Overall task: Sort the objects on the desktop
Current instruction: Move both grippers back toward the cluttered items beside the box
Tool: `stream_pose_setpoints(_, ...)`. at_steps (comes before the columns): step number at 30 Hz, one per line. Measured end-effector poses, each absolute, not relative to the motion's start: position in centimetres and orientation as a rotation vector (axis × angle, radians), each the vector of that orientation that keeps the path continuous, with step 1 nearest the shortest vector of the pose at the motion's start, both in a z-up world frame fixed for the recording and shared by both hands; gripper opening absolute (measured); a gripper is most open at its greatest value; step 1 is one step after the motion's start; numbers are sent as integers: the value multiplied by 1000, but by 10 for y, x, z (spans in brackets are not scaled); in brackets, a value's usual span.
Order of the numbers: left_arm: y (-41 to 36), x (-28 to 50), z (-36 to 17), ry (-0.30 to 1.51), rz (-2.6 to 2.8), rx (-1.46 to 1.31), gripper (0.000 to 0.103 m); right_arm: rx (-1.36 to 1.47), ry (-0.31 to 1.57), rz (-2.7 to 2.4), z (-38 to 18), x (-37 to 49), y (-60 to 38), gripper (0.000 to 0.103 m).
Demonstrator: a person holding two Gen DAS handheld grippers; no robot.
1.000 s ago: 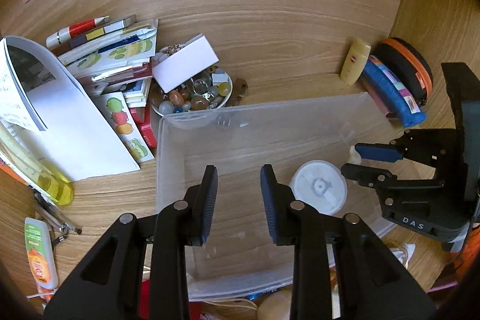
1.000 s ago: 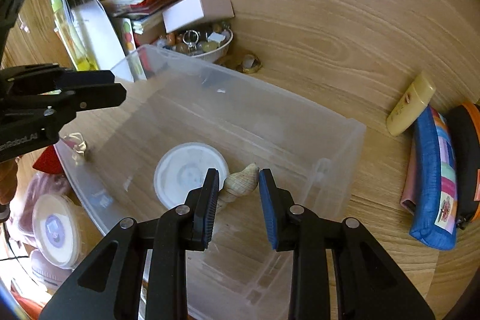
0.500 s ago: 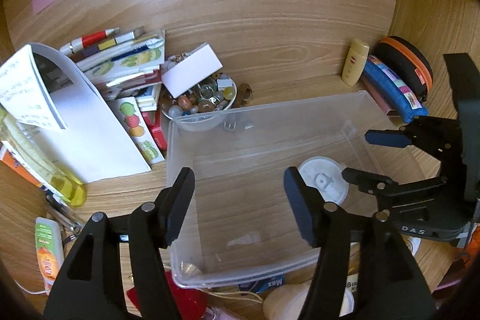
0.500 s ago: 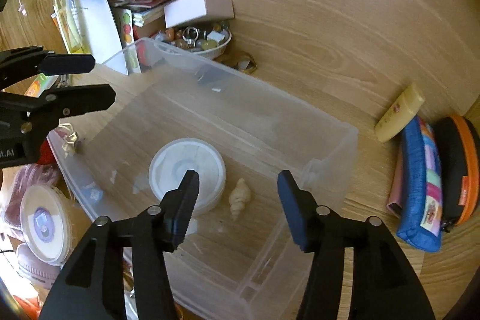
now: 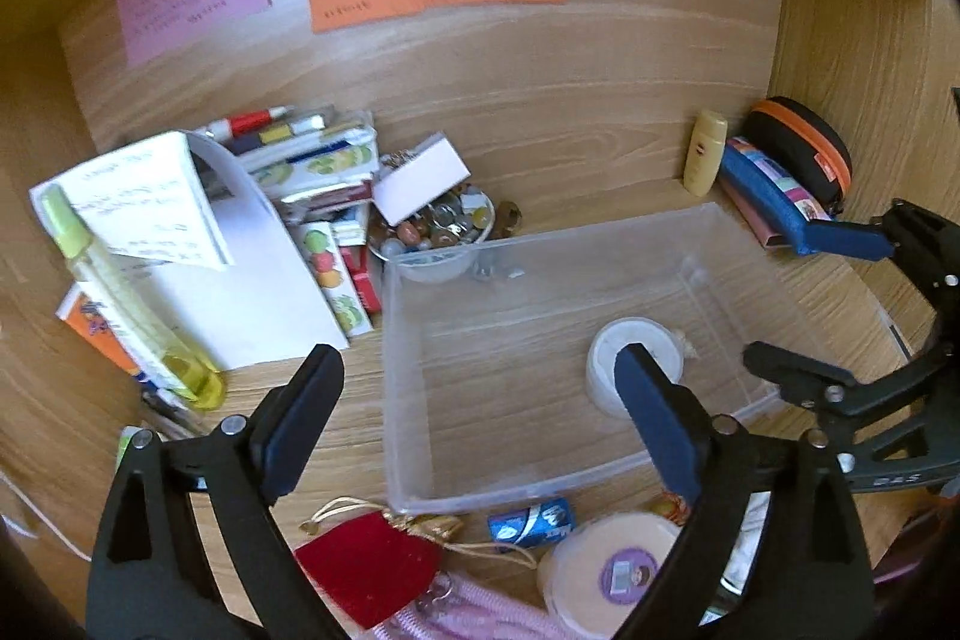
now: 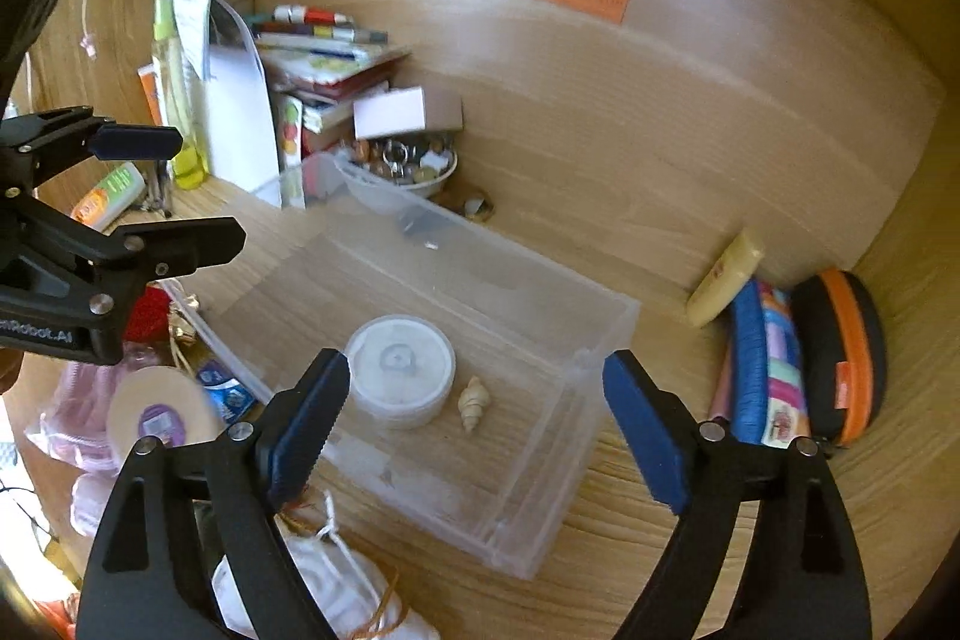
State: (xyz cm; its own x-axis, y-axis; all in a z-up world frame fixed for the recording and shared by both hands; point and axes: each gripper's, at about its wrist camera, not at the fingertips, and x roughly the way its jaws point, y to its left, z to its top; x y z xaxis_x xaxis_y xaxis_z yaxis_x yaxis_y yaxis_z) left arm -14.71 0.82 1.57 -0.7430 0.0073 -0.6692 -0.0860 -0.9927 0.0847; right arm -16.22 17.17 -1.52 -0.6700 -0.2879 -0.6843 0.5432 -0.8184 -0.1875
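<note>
A clear plastic bin [image 5: 420, 466] [image 6: 600, 340] stands on the wooden desk. Inside it lie a white round lidded tub [image 5: 606, 358] [image 6: 401, 370] and a small beige seashell [image 6: 474, 403]. My left gripper [image 5: 480, 424] is open and empty, raised above the bin's near left part. My right gripper [image 6: 474, 430] is open and empty, raised above the seashell; it also shows at the right of the left wrist view [image 5: 840, 304]. The left gripper shows at the left of the right wrist view [image 6: 174, 196].
Left of the bin are stacked books and papers [image 5: 240, 280], a yellow-green bottle [image 5: 126, 298] and a bowl of trinkets [image 5: 438, 226]. At right are a cream tube [image 5: 705, 151], a blue pouch [image 5: 774, 196] and an orange-trimmed case [image 5: 804, 148]. In front lie a red pouch [image 5: 366, 562], a small blue can [image 5: 531, 520] and a round tin [image 5: 606, 568].
My right gripper opened and let the seashell drop into the bin, then rose. My left gripper also opened wide and pulled back and up.
</note>
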Motion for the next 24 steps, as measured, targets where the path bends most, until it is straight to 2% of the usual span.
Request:
stream_pose_setpoints(7,-1,-122,31,120,2914,-1053,94,836,508,-2502,3,-133,181,89)
stream_pose_setpoints(11,-10,-102,40,86,2939,-1008,97,801,466,-2525,12,-118,190,94)
stream_pose_setpoints(18,-32,-62,43,72,3001,-971,98,781,396,-2532,16,-97,201,95)
stream_pose_setpoints(24,-57,-46,24,15,3015,-1071,98,805,396,-2524,6,-85,208,95)
